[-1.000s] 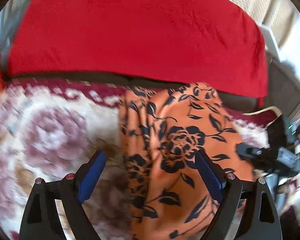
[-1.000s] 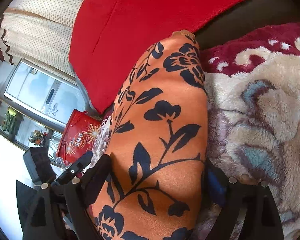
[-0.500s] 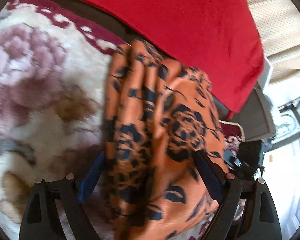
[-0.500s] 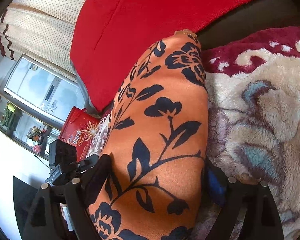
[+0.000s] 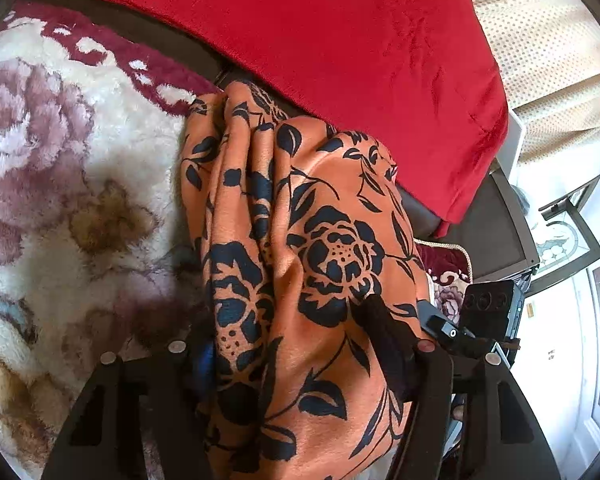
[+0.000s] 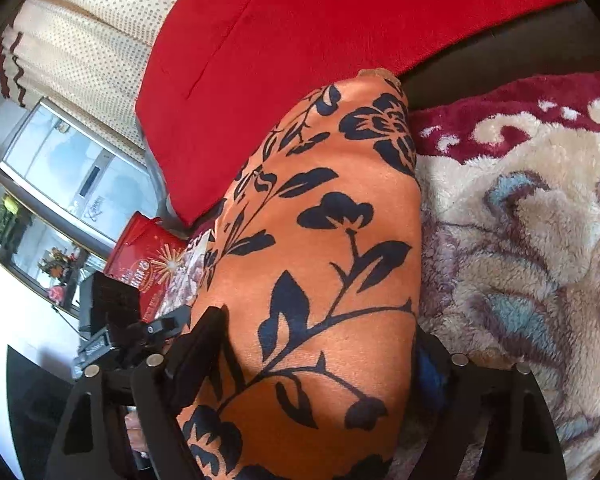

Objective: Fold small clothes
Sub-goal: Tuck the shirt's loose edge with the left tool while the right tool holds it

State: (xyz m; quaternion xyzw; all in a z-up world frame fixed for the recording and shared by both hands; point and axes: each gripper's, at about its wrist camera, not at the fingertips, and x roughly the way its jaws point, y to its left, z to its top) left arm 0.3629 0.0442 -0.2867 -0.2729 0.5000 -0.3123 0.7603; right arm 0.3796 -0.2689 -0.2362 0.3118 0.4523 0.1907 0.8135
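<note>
An orange garment with black flowers (image 5: 323, 240) lies on a fluffy floral blanket (image 5: 60, 208), its far end against a red cushion (image 5: 339, 40). My left gripper (image 5: 288, 316) straddles the near end. Its jaws are closing and the cloth is bunched into ridges between the pads. My right gripper (image 6: 317, 322) straddles the other end of the garment (image 6: 331, 216). Its jaws are closing slightly too, but the cloth there lies smooth and fills the gap. Cloth partly hides one blue pad (image 6: 429, 372).
The red cushion (image 6: 300, 40) leans on a dark sofa back behind the garment. A cream dotted curtain (image 6: 88, 40), a red printed bag (image 6: 148, 256) and a white appliance (image 6: 76, 168) stand beyond the sofa's end. The blanket (image 6: 519, 240) spreads to the side.
My left gripper dropped and rolled onto the garment, and its jaws narrowed, gathering the flat cloth into folds. The right gripper barely moved.
</note>
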